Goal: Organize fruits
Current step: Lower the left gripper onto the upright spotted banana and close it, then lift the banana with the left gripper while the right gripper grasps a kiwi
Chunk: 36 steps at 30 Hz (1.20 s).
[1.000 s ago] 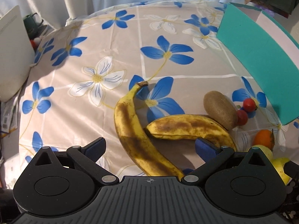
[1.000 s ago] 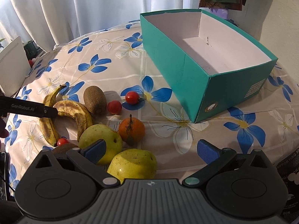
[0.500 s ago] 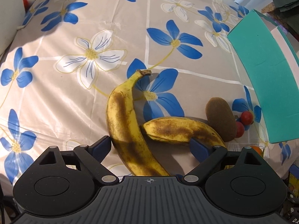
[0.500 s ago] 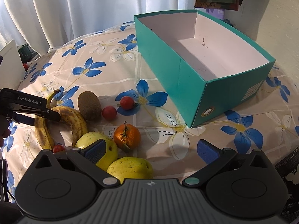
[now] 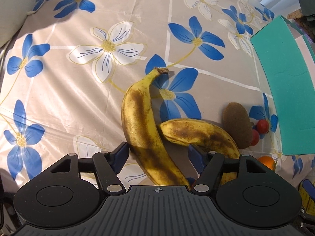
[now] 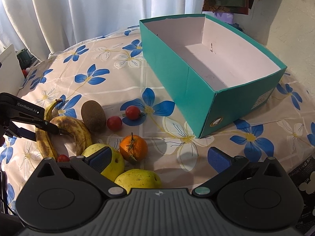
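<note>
My left gripper (image 5: 157, 155) points down over the long spotted banana (image 5: 141, 122), which lies between its closing jaws. The left pad (image 5: 122, 153) is at the banana's edge and the right pad (image 5: 194, 155) stands apart from it, beside a second, browner banana (image 5: 198, 133). A kiwi (image 5: 237, 124) and cherry tomatoes (image 5: 262, 125) lie to the right. In the right wrist view my right gripper (image 6: 159, 158) is open above two yellow-green pears (image 6: 137, 179), near an orange (image 6: 133, 147). The teal box (image 6: 177, 78) stands behind, with nothing inside.
A flowered cloth (image 6: 122, 78) covers the round table. A white panel (image 6: 7, 68) stands at the far left and white curtains (image 6: 78, 9) hang behind. A small red tomato (image 6: 63, 158) lies by the bananas. A dark printed bag (image 6: 303, 173) sits past the table's right edge.
My left gripper has come in closer over the bananas and tipped further down, and its jaws have narrowed around the long banana. The right gripper has hardly moved.
</note>
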Tool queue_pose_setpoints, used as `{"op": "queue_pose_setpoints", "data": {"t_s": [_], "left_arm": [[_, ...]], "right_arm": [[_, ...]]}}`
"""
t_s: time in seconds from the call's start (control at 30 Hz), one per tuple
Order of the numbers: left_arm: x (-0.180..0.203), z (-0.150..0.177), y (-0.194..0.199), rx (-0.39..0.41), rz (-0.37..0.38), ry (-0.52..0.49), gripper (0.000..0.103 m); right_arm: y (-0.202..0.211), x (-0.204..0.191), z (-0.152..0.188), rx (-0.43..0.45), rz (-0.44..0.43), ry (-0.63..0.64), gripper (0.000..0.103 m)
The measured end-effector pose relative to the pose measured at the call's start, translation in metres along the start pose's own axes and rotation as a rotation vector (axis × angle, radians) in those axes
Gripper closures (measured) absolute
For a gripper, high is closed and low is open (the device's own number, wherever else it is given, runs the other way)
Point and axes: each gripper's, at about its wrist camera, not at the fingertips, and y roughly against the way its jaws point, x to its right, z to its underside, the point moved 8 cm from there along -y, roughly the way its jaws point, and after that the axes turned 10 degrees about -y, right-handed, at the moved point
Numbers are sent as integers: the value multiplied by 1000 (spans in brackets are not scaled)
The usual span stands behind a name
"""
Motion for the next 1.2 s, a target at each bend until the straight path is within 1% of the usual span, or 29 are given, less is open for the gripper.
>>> {"op": "queue_pose_setpoints", "data": {"t_s": [0.03,0.1,0.17,0.27,0.33,0.5,0.57,0.6,0.67,0.73,1.03,1.2], "left_arm": [[-2,0,-1,-6,-4,1,36],[-5,0,-1,-14,-8,11,40],[-7,1,-4,-35,-37,6,51],[-4,0,-6,-49,-73,-4,51],[1,-2,-8,-49,-115,-28,51],[10,-1,-11,-38,-191,-86,52],[12,1,-11,-28,-209,-104,54],[11,1,-10,-20,-203,-100,55],[7,2,-7,-3,-196,-91,61],[3,2,-2,15,-192,-84,63],[1,12,15,57,-111,-46,64],[9,11,29,107,-68,-65,64]], "right_arm": [[0,-1,0,2,-1,2,0],[1,-2,0,4,-4,4,0],[1,-3,-1,5,-6,5,0],[2,-4,-1,8,-7,8,0],[2,-4,-2,11,-13,8,0],[0,-3,-2,11,-20,-4,0],[-1,-2,-2,9,-24,-9,0],[-1,-2,-2,8,-25,-10,0],[0,-1,-3,14,-32,-11,0],[1,1,-4,24,-39,-19,0],[-1,6,-11,41,-39,-6,0],[-2,-4,-15,48,-63,18,0]]}}
